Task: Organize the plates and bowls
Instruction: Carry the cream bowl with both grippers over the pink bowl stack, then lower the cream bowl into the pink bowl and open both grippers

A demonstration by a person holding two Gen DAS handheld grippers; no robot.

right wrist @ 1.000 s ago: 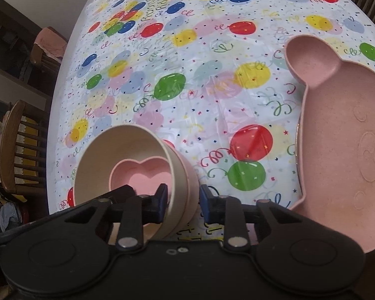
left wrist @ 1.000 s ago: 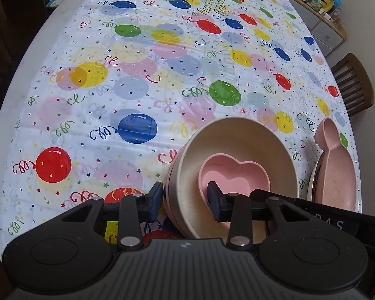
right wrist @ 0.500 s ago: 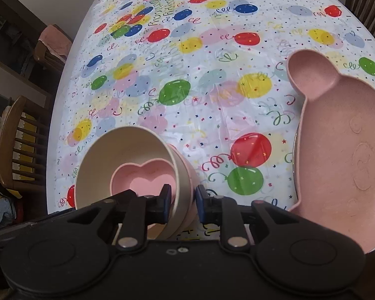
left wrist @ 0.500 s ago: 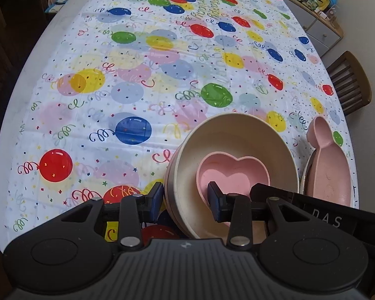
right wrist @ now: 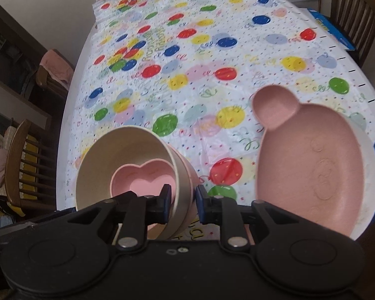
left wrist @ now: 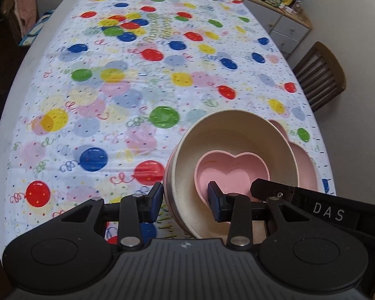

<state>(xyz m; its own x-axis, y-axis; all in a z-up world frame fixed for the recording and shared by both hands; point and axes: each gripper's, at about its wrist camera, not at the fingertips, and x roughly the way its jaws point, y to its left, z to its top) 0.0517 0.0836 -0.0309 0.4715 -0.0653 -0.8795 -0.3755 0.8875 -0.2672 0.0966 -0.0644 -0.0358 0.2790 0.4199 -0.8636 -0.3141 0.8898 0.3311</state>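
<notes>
the stack of bowls, a cream round bowl [left wrist: 233,147] nested in a pink round bowl [right wrist: 187,172] with a small pink heart-shaped bowl [left wrist: 231,172] sitting inside, has just come up off the desk [left wrist: 137,80] compared to a second ago. more of the balloon-print tablecloth shows around it now, and it hangs tilted near the front edge.

both grippers carry it: the left gripper [left wrist: 185,198] has its fingers clamped over the rim on one side, and the right gripper [right wrist: 182,203] fingers pinch the opposite rim wall. looks to me like the whole stack is getting relocated in one go, maybe toward the pink bear-shaped plate [right wrist: 310,165] just beside it.

count: three bowls, one bear plate with what seems like a pale plate rim under it.
</notes>
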